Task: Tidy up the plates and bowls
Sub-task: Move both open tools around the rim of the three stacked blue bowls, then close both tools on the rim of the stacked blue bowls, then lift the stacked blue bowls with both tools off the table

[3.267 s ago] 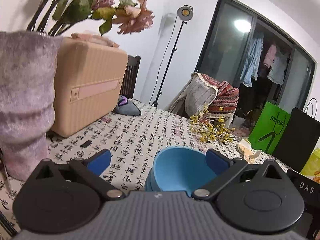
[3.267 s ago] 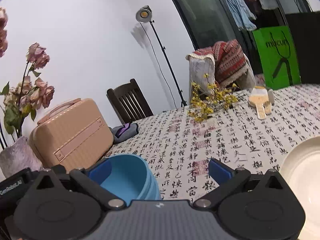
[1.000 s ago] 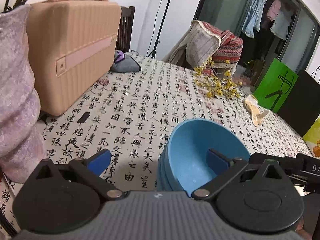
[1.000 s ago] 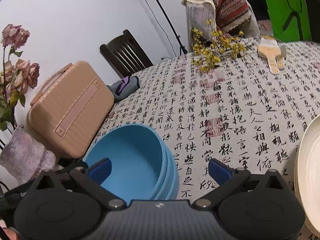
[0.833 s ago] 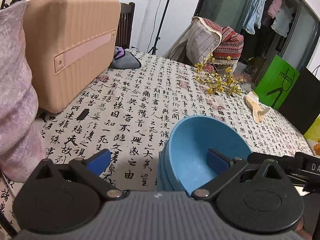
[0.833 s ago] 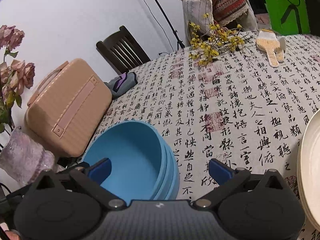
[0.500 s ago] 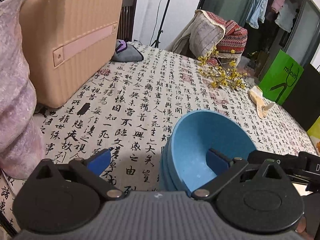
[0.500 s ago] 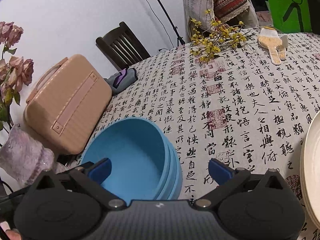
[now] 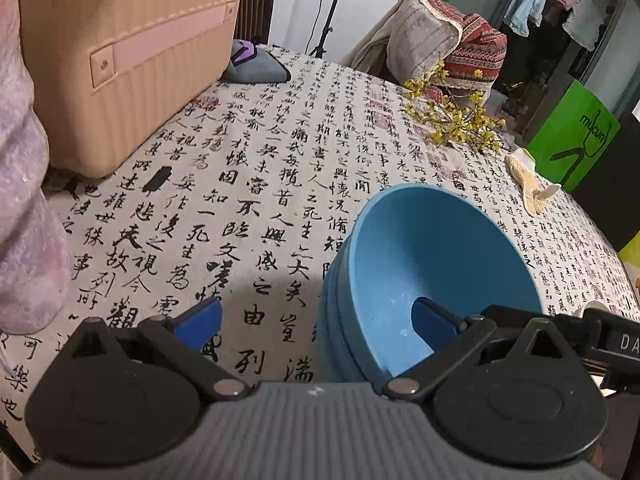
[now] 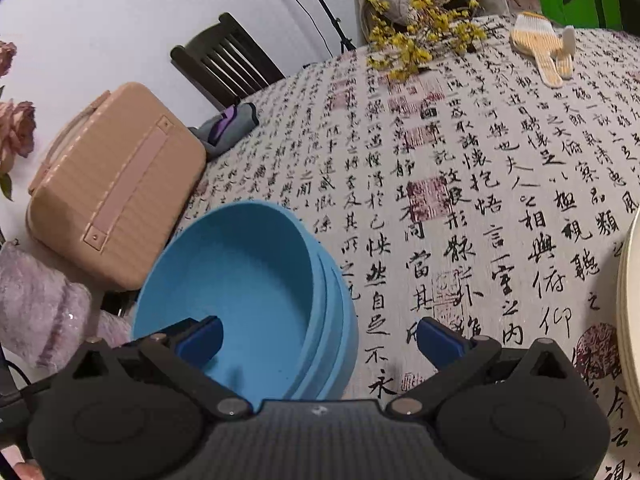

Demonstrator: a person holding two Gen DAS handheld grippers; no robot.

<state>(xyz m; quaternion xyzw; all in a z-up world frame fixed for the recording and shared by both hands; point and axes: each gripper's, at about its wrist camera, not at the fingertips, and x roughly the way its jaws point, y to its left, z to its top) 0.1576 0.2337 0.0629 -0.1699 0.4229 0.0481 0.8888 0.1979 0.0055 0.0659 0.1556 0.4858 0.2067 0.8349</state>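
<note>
Left gripper (image 9: pixel 316 316): jaws apart, straddling the wall of the blue bowls (image 9: pixel 424 272).
Right gripper (image 10: pixel 320 338): spread wide across the same stack.
Plates (image 10: pixel 630 312): table's right edge.
Suitcase (image 9: pixel 128 56): left edge.
Green bag (image 9: pixel 576 136): far side, reads "mucun".

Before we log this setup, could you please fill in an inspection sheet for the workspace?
Surface: calligraphy-print tablecloth, flat.
Job's things: stack of blue bowls tilted; cream plates at right edge.
Clutter: tan case, vase, grey pouch, yellow sprigs, woven fan.
Grippers: left hand-held gripper and right hand-held gripper open, each straddling the bowls' rim.
Cables: lamp-stand cord on the wall.
Surroundings: wooden chair, green bag, hanging clothes.
</note>
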